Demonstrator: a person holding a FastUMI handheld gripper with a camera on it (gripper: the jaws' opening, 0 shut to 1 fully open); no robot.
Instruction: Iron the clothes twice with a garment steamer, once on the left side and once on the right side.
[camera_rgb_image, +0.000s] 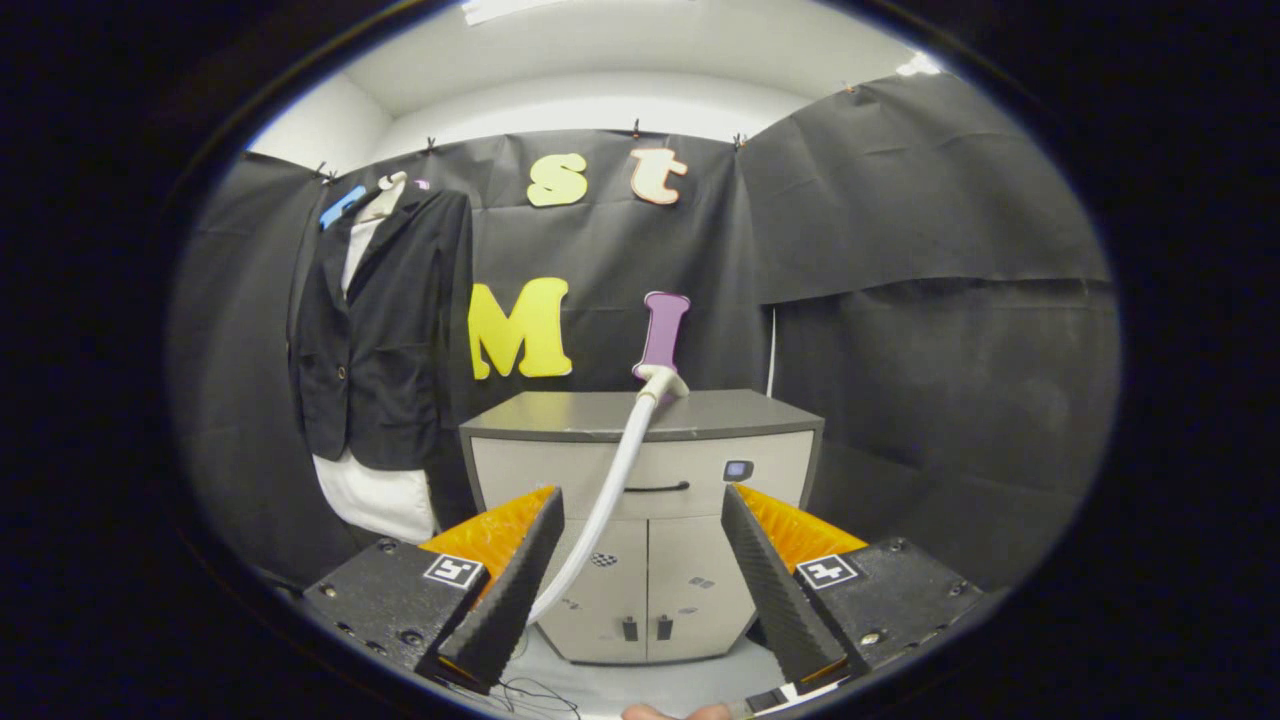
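A dark jacket (385, 330) hangs on the booth wall over a white shirt (375, 495), whose hem shows below it, to the left of a grey cabinet (645, 520). The garment steamer (661, 345), with a purple handle and white neck, stands upright on the cabinet top; its white hose (610, 490) runs down toward the fingers. The tool (643, 570) is spread wide and released, holding nothing, though the hose passes close by its left finger (510, 590).
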